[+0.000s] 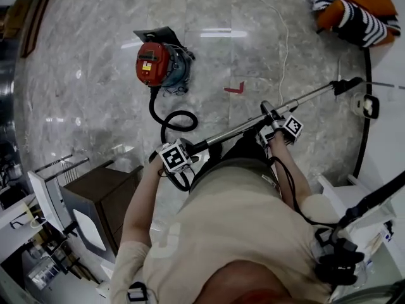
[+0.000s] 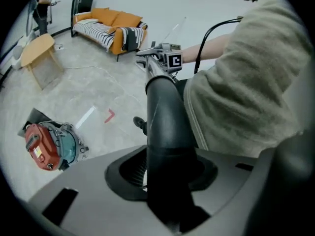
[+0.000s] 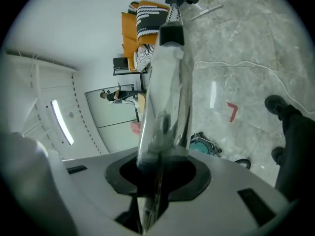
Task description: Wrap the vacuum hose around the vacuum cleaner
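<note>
Hose (image 1: 169, 120), black, leaves the lower side of the red vacuum cleaner (image 1: 155, 65), which stands on the marble floor (image 1: 95, 106) in the upper left of the head view. It curls in one loop on the floor just below the cleaner and rises to our left tongs (image 1: 190, 153); it is not yet wound round the cleaner.

We have the left tongs pinching the thick black handle end (image 2: 165, 127) of the wand. Our right tongs (image 1: 273, 122) pinch its chrome tube (image 3: 165, 97) further toward the right of the frame. The wand slants up to the right and ends in a black floor nozzle (image 1: 347, 84) near the right edge.

We see a red tape mark (image 1: 235, 88) on the floor between cleaner and wand, a white cable (image 1: 285, 37) trailing down the upper right, and an orange sofa (image 1: 354, 5) in the upper right corner.
</note>
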`<state>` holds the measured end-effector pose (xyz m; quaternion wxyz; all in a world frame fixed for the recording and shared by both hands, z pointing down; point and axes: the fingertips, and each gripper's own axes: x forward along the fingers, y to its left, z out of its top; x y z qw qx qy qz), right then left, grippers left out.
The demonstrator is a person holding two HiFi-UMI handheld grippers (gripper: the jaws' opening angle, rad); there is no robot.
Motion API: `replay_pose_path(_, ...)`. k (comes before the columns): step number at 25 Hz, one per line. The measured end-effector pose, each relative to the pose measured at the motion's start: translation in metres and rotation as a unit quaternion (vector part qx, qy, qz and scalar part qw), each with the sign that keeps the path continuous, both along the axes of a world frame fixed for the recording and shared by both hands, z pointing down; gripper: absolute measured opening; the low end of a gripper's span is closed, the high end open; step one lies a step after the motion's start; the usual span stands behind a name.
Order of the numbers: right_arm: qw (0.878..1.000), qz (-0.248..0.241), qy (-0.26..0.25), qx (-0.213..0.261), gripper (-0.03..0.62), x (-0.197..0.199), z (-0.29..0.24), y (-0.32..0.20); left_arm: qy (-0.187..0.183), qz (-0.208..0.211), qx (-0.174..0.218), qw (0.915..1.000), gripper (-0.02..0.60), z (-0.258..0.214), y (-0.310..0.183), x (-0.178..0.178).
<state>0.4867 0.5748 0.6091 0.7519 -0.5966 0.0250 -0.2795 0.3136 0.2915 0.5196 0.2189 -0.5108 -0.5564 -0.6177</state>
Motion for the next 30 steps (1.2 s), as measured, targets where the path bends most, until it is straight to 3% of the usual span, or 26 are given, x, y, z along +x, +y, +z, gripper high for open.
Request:
replay_pose_path(2,1.0,-0.022,0.008,-0.009,0.11,0.027,-0.004,0.015,0.011,-0.023,0.012,0.9996,0.16,0.007,0.015,0.02)
replay_pose_path(6,0.997,-0.061,0.034,-0.023,0.11,0.045,-0.017,0.014,0.015,-0.061,0.015,0.9979,0.158,0.023,0.018,0.019)
replay_pose_path(12,0.983,-0.145,0.09,-0.068,0.109,0.089,-0.047,0.003,0.11,-0.114,0.032,0.9868,0.158,0.051,0.019,0.039)
replay_pose_path(16,0.968,-0.194,0.129,-0.097,0.109,0.129,-0.079,-0.007,0.138,-0.15,0.02,0.9788,0.156,0.06,0.03,0.061)
replay_pose_path(21,0.956,-0.214,0.151,-0.136,0.103,0.171,-0.103,-0.035,0.148,-0.185,-0.01,0.9716,0.15,0.069,0.021,0.084)
replay_pose_path(26,0.949,-0.233,0.135,-0.161,0.103,0.184,-0.11,-0.059,0.159,-0.198,-0.028,0.9669,0.149,0.077,0.002,0.103)
replay_pose_path(30,0.947,-0.237,0.127,-0.176,0.104,0.196,-0.115,-0.076,0.183,-0.22,-0.045,0.9572,0.149,0.075,-0.012,0.12)
